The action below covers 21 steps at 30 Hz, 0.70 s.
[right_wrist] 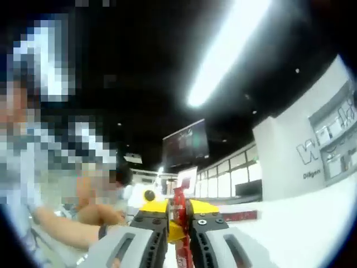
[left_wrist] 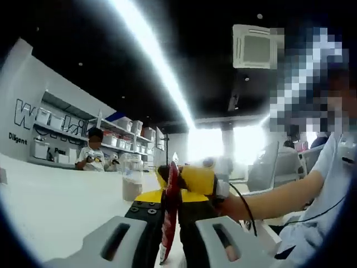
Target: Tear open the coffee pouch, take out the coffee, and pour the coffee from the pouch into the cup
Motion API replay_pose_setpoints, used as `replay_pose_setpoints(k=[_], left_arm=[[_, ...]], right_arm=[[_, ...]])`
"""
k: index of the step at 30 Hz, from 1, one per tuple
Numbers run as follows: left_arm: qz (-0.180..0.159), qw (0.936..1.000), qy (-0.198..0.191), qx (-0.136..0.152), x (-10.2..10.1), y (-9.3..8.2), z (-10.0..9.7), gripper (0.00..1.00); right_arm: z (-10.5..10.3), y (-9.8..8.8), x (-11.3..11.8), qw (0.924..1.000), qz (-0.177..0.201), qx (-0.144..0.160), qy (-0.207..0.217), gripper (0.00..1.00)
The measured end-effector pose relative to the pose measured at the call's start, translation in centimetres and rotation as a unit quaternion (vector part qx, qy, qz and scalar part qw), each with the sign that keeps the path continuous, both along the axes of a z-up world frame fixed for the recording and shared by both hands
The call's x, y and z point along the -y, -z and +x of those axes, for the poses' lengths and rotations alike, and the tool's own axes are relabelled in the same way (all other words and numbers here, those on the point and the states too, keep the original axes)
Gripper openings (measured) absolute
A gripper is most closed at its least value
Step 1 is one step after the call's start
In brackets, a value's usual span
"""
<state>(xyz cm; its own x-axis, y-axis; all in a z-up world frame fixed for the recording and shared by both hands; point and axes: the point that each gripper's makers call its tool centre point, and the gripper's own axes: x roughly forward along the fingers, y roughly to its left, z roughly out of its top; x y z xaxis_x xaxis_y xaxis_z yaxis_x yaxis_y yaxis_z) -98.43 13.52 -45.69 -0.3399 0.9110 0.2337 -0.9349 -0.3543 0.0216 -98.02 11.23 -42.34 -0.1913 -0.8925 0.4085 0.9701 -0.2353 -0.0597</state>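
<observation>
Together both grippers' jaws pinch the red coffee pouch (left_wrist: 169,212), cup (left_wrist: 132,177) beyond.

Both grippers are showing grey slotted fingers over black screw-studded jaws, left gripper (left_wrist: 170,234) and right gripper (right_wrist: 179,243), each facing a yellow body; a black cable (left_wrist: 248,209) is trailing toward the person's pale short sleeve (left_wrist: 337,162)

White table (left_wrist: 50,206); clear cup (left_wrist: 133,177) stands on it.
</observation>
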Motion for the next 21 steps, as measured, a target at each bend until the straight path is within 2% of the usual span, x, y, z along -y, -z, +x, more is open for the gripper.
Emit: replay_pose_setpoints(k=[1,3,4,6,7,9,12,14,17,19,20,21], left_arm=[[-0.028,0.9996,-0.01,-0.006,-0.3,0.8,-0.3,0.15],[-0.054,0.9984,-0.018,-0.003,-0.8,1.6,-0.5,0.2],[-0.059,0.9979,-0.019,-0.015,-1.0,1.7,-0.3,0.21],[-0.059,0.998,-0.013,-0.017,-1.1,1.6,0.0,0.2],[-0.055,0.9983,-0.009,-0.017,-1.0,1.5,0.1,0.2],[-0.052,0.9982,-0.029,-0.01,-0.5,1.5,-0.7,0.18],[-0.045,0.9988,-0.02,-0.006,-0.5,1.3,-0.5,0.12],[-0.054,0.9979,-0.026,-0.025,-0.6,1.4,-0.5,0.1],[-0.051,0.9984,-0.024,-0.008,-0.6,1.4,-0.7,0.09],[-0.052,0.9983,-0.024,-0.01,-0.6,1.2,-0.6,0.09],[-0.054,0.9982,-0.025,-0.014,-0.7,1.2,-0.5,0.1],[-0.055,0.998,-0.026,-0.015,-0.6,1.2,-0.5,0.12]], right_arm=[[0.1,-0.2,-0.1,0.9999,-0.003,-0.011,0.012,0.08],[0.3,-0.1,0.0,0.9999,-0.002,-0.008,0.008,0.08],[0.8,-0.2,0.1,0.9999,-0.002,-0.01,0.002,0.08],[1.0,-0.2,0.1,0.9993,0.002,-0.032,0.017,0.08],[1.1,-0.1,0.1,0.9994,0.004,-0.03,0.018,0.08],[0.9,-0.2,-0.1,0.9998,0.0,-0.014,0.015,0.08],[1.6,0.0,0.0,0.9998,0.003,-0.012,0.016,0.08],[1.9,0.0,0.0,0.9999,0.003,-0.007,0.014,0.11],[2.1,-0.2,-0.2,0.9998,-0.01,-0.003,0.016,0.12],[2.3,-0.4,-0.3,0.9998,-0.016,-0.002,0.015,0.11],[2.4,-0.3,-0.2,0.9996,-0.009,-0.015,0.02,0.06],[2.6,-0.4,-0.2,0.9993,-0.01,-0.025,0.026,0.06]])
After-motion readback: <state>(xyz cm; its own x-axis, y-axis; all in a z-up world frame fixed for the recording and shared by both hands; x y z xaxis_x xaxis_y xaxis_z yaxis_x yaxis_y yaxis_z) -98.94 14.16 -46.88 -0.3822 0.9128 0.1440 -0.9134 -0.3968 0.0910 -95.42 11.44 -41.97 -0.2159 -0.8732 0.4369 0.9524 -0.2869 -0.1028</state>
